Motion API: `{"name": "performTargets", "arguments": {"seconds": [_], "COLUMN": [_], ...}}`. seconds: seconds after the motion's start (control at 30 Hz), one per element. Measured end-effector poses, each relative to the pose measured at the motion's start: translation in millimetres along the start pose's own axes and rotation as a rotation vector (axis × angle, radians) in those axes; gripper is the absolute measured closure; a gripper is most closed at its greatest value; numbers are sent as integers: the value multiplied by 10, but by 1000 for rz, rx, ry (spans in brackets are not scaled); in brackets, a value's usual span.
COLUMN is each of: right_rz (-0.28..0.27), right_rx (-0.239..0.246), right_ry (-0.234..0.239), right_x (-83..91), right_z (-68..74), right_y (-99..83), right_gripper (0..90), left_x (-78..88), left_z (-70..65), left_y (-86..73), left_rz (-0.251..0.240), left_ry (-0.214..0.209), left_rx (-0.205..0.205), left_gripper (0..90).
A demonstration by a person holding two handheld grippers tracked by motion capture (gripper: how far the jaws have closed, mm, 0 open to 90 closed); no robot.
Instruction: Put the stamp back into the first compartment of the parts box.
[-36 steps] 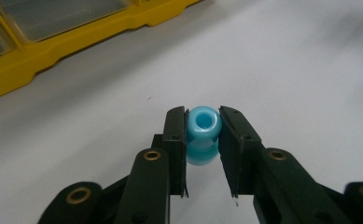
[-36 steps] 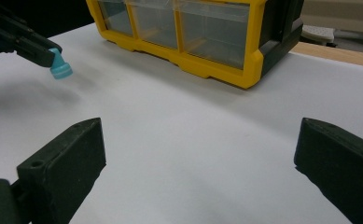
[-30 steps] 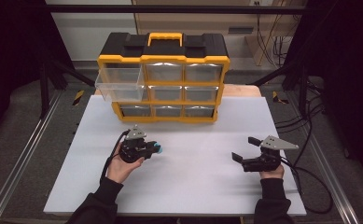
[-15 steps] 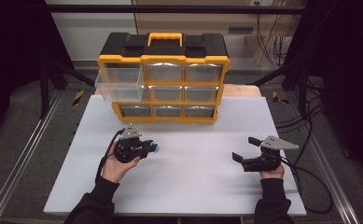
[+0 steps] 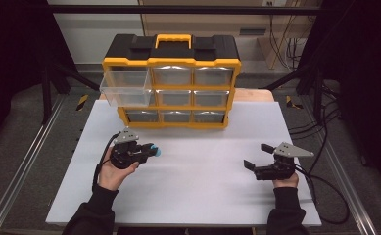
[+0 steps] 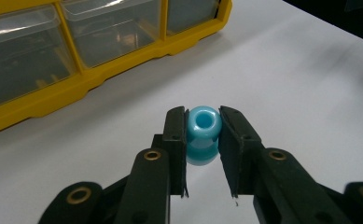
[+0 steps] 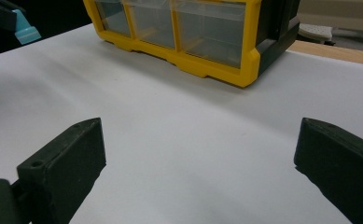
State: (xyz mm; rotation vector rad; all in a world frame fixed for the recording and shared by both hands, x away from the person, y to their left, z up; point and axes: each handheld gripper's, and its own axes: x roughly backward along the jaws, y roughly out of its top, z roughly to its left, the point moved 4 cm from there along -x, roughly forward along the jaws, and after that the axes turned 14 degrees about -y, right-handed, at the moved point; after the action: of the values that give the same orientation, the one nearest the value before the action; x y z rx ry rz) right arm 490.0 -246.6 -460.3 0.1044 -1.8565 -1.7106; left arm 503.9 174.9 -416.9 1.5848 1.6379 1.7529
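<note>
A light blue bead (image 6: 203, 125) with a hole through it is clamped between the jaws of my left gripper (image 6: 202, 140), a little above the white table. From above, that left gripper (image 5: 154, 150) is at the table's left middle, with the blue bead (image 5: 156, 152) at its tip pointing right. My right gripper (image 5: 257, 157) hovers at the right side with its jaws wide apart and nothing between them; in the right gripper view the right gripper (image 7: 198, 158) looks over bare table toward the organizer.
A yellow and black drawer organizer (image 5: 172, 81) stands at the table's back, its upper left clear drawer (image 5: 125, 90) pulled out. The organizer's lower drawers (image 6: 109, 32) lie just beyond the bead. Cables (image 5: 325, 181) trail off at the right edge.
My left gripper has shifted slightly with the bead still held. The right gripper has stayed still.
</note>
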Motion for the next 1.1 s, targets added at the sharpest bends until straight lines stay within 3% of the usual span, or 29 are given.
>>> {"name": "performTargets", "arguments": {"seconds": [1.1], "right_rz": [4], "right_rx": [3], "right_ry": [1], "right_x": [-3], "right_z": [2], "right_y": [-4], "right_gripper": [25], "left_x": [455], "left_z": [5], "left_y": [173], "left_rz": [-93], "left_ry": [33], "left_rx": [6], "left_gripper": [724]}}
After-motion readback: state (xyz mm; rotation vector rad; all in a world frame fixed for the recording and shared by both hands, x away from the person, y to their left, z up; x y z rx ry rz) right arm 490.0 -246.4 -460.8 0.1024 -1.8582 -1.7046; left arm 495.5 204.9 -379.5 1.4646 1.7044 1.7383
